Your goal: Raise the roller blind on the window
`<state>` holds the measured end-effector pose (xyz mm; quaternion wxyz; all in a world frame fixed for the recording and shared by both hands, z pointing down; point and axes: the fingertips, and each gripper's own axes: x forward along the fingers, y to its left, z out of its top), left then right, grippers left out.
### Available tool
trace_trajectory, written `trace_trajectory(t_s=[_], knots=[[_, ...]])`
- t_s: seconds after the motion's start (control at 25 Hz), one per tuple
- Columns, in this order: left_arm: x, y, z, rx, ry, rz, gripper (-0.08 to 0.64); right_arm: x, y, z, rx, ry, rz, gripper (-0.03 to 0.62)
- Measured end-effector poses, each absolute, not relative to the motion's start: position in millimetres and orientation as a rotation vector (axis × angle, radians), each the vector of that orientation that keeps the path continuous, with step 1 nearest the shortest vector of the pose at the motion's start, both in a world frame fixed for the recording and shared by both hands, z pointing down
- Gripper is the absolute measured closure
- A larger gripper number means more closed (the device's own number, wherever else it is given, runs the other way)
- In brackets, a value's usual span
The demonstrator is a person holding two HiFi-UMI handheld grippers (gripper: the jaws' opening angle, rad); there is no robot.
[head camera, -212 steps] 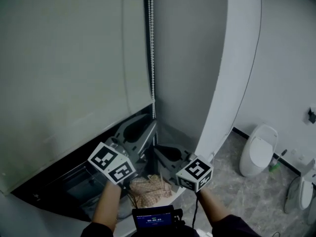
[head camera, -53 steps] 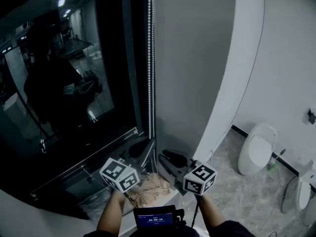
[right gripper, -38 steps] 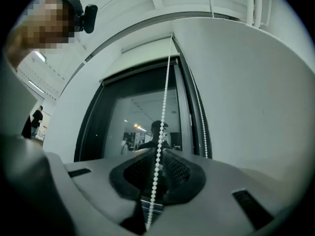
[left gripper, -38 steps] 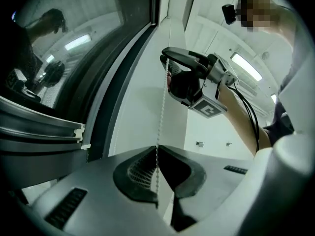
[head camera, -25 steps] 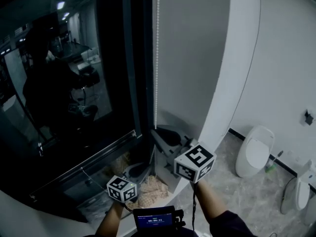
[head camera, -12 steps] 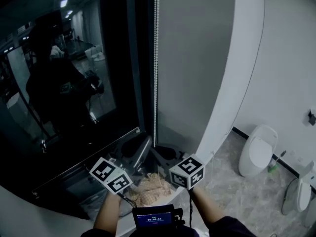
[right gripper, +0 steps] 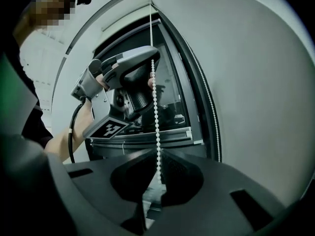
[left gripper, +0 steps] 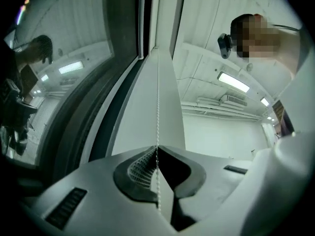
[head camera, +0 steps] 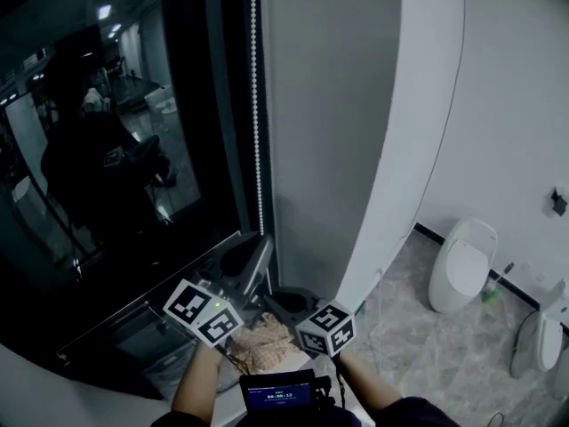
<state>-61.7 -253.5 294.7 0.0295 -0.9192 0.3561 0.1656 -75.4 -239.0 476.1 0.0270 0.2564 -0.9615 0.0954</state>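
A white bead chain [head camera: 257,105] hangs beside the dark window glass [head camera: 116,149]; no blind fabric shows over the pane. My left gripper [head camera: 264,244] is shut on the chain's lower part, the beads passing between its closed jaws [left gripper: 157,150]. My right gripper [head camera: 286,299] sits lower and to the right, with its jaws closed on the beads [right gripper: 158,156]. In the right gripper view the left gripper [right gripper: 129,82] holds the same chain higher up.
A curved white wall [head camera: 400,149] rises right of the chain. A beige cloth [head camera: 263,342] lies on the sill below the grippers. White toilets [head camera: 462,263] stand on the tiled floor at right. A person's reflection shows in the glass.
The blind that covered the window earlier is gone from the pane. Over the last second the right gripper has come down along the chain and the left gripper has risen to grip higher.
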Motion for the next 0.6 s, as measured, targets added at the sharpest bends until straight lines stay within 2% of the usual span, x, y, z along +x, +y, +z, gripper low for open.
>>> trace_trajectory(t_s=[0.2, 0.44, 0.6], knots=[[-67.7, -261.0, 319.7, -2.86, 1.147, 0.537, 0.541, -72.5, -233.6, 503.3, 0.761, -2.879, 0.334, 0.569], [-80.1, -266.7, 327.0, -2.828, 1.206, 0.499, 0.541, -47.8, -238.7, 452.7, 0.859, -3.051, 0.378, 0.568], [-74.3, -275.2, 371.5, -2.891, 1.24, 0.403, 0.541, -34.3, -240.7, 418.5, 0.91, -3.128, 0.336, 0.569]])
